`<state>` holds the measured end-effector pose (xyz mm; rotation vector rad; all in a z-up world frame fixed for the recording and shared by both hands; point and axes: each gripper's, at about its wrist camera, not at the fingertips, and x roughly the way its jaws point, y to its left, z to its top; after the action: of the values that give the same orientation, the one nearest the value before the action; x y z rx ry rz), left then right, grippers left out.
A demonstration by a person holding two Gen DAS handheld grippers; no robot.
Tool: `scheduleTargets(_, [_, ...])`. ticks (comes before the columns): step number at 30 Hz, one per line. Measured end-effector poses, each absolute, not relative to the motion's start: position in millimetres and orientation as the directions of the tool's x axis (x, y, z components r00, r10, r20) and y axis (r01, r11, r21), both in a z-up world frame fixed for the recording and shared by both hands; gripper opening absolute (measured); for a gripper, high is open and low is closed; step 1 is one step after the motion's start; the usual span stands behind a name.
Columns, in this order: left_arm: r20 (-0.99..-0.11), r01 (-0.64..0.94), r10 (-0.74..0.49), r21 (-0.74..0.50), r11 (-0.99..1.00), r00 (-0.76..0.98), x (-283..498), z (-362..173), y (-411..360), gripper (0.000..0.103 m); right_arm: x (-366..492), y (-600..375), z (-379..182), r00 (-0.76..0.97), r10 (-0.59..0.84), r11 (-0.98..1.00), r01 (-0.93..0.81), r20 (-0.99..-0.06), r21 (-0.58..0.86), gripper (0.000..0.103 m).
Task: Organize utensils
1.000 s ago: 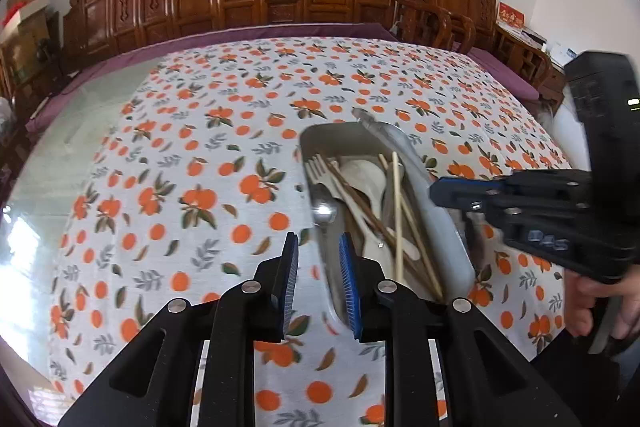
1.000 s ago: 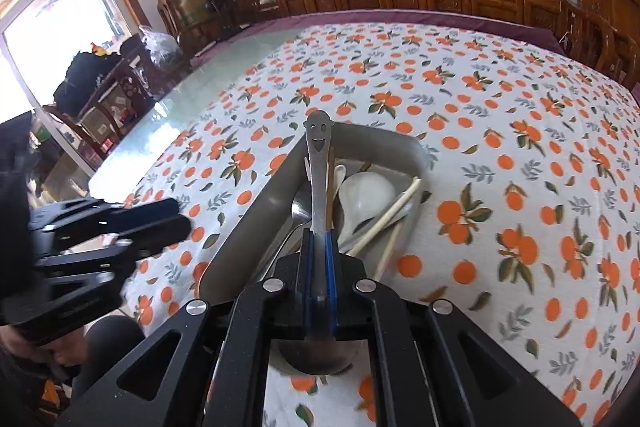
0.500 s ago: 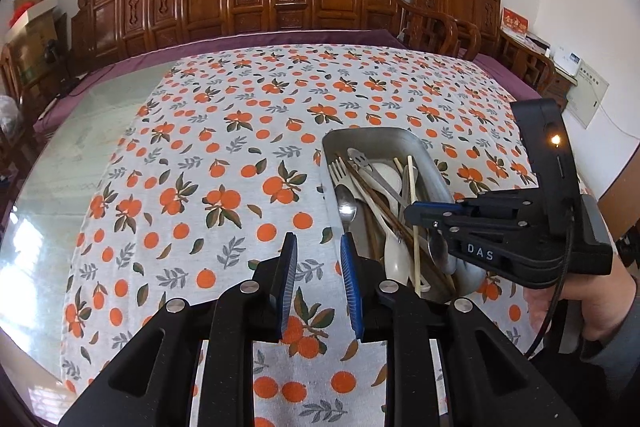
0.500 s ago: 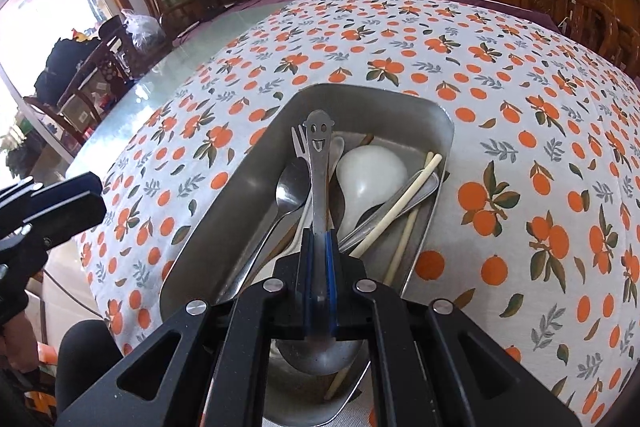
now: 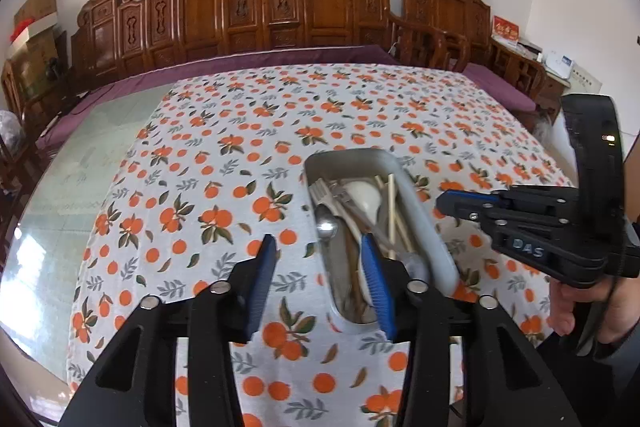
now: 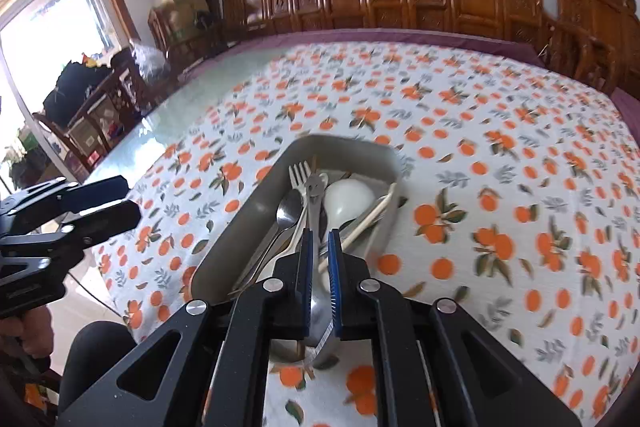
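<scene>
Your table (image 5: 120, 187) has a cloth (image 5: 280, 115) with oranges on it, and the metal tray (image 6: 256, 211) sits near you, a bit to the right. A moment ago your right tongs (image 6: 320, 259) pinched the smiley spoon (image 6: 316, 187) tight. Now their jaws have just been opening a little, and the spoon lies in the tray, its handle in the small gap with the pads no longer pressing it. So that spoon looks put away. Your left tongs (image 5: 320, 267) have just been opening too, about halfway, and hold nothing; they hang over the tray's near left edge. In the tray you have a fork (image 6: 298, 173), a plain spoon (image 6: 288, 207), a white spoon (image 6: 348, 203) and chopsticks (image 5: 392, 211), all piled and crossing, not lined up.
</scene>
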<state>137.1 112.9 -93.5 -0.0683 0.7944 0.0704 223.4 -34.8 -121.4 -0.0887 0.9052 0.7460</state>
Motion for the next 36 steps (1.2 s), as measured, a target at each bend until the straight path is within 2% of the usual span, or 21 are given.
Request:
scheduleTargets(2, [-0.702,-0.083,0.036,-0.034,0.996,0.712,134,-87,107,0.058,217,-48,-110,0.417,0.548,0.759,-0.612,-0.725,0.222,0.022])
scheduleTargets(4, [-0.686,-0.082,0.039,-0.03,0.996,0.726,132,-79,100,0.076,211,-63,-99,0.444,0.549,0.768,-0.602,-0.709,0.218,0.035])
scheduleTargets(5, [-0.678,-0.08,0.037,-0.032,0.996,0.734,130,-76,96,0.078,208,-71,-94,0.458,0.545,0.774,-0.596,-0.702,0.212,0.04])
scheduleTargets(6, [-0.671,-0.077,0.034,-0.035,0.996,0.74,129,-72,93,0.08,203,-79,-88,0.478,0.536,0.784,-0.587,-0.696,0.201,0.05])
scheduleTargets(7, [-0.667,-0.078,0.034,-0.036,0.996,0.744,127,-70,91,0.087,200,-86,-83,0.494,0.529,0.793,-0.578,-0.69,0.193,0.064])
scheduleTargets(8, [-0.659,-0.085,0.043,-0.032,0.996,0.751,125,-66,87,0.091,196,-94,-77,0.511,0.524,0.801,-0.568,-0.681,0.189,0.071])
scheduleTargets(10, [-0.639,-0.08,0.038,-0.036,0.996,0.769,120,-58,80,0.095,189,-110,-68,0.54,0.518,0.814,-0.549,-0.663,0.189,0.089])
scheduleTargets(13, [-0.618,-0.056,0.008,-0.058,0.997,0.786,111,-45,68,0.095,178,-133,-55,0.577,0.507,0.832,-0.523,-0.64,0.186,0.101])
scheduleTargets(17, [-0.586,-0.038,0.005,-0.043,0.998,0.81,98,-28,49,0.095,164,-155,-39,0.619,0.48,0.853,-0.494,-0.622,0.167,0.101])
scheduleTargets(28, [-0.476,0.028,-0.055,-0.064,0.998,0.878,56,21,10,0.095,116,-189,19,0.71,0.501,0.851,-0.507,-0.495,0.133,0.101])
scheduleTargets(36, [-0.459,0.028,-0.05,-0.055,0.998,0.887,43,31,1,0.095,91,-190,41,0.72,0.538,0.83,-0.542,-0.438,0.129,0.101])
